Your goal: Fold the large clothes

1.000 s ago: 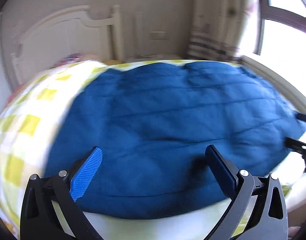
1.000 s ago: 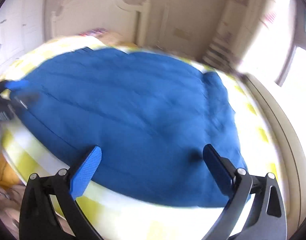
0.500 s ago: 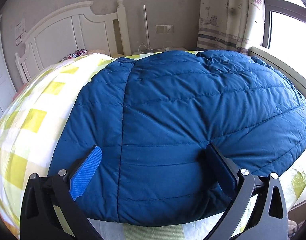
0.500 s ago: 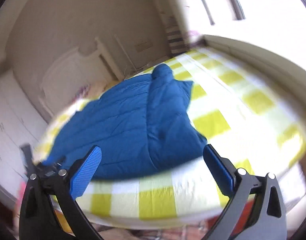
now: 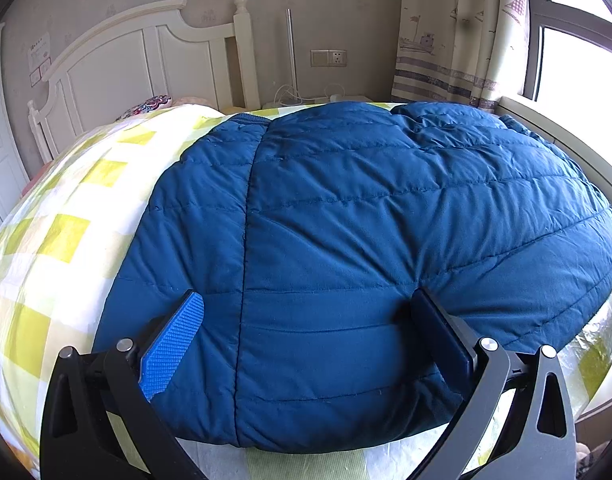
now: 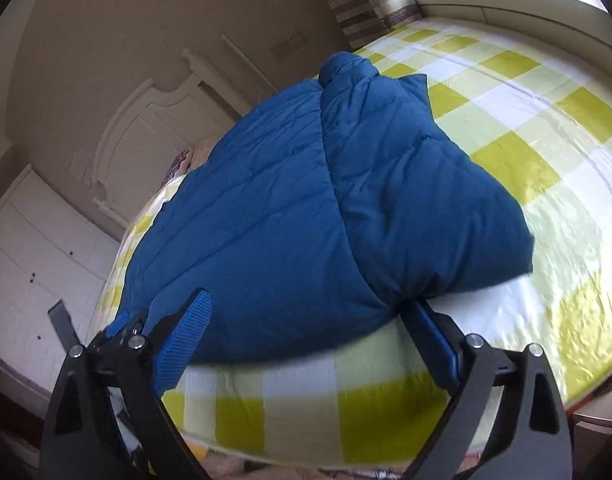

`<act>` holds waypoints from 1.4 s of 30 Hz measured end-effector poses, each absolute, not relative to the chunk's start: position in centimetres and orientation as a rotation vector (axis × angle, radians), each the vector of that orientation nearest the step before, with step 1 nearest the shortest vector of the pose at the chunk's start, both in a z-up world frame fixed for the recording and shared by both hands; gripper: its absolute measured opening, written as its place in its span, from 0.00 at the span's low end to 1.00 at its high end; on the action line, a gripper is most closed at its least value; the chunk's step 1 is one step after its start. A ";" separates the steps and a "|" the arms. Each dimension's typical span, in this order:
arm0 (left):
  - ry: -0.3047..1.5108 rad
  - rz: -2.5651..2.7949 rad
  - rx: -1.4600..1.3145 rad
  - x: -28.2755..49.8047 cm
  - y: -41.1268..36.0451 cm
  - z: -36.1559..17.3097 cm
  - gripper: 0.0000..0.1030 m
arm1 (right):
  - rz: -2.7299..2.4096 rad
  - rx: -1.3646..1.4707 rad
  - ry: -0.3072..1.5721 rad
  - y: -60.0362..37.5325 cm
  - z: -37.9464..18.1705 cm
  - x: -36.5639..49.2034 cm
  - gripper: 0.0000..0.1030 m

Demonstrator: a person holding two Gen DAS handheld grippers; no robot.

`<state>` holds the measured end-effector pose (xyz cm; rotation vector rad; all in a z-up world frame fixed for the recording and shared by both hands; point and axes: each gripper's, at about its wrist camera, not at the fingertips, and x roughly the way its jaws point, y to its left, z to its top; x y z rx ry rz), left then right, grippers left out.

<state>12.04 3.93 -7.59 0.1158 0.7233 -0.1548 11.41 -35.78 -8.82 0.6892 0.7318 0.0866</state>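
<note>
A large blue quilted jacket (image 5: 366, 232) lies spread on a bed with a yellow and white checked sheet (image 5: 66, 236). My left gripper (image 5: 306, 324) is open and hovers low over the jacket's near hem, its blue pads (image 5: 174, 340) wide apart on either side of a seam. In the right wrist view the jacket (image 6: 266, 216) is seen from its side, with one part folded over on top (image 6: 406, 184). My right gripper (image 6: 306, 340) is open at the jacket's near edge. Its right finger sits just under the folded part's corner, and nothing is held.
A white headboard (image 5: 118, 68) and a patterned pillow (image 5: 146, 106) are at the bed's far end. A curtain (image 5: 458, 28) and a window ledge (image 5: 554, 128) run along the right side. White cupboard doors (image 6: 34, 264) stand left of the bed. Bare checked sheet (image 6: 526, 128) lies right of the jacket.
The right gripper swung round to the jacket's side, then came in close to its near edge. The left view went from blurred to steady and moved slightly nearer the hem.
</note>
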 end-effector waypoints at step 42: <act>0.687 -0.358 0.184 12.5 -6.4 2.9 0.96 | 0.091 0.901 0.377 -43.0 -7.6 4.9 0.27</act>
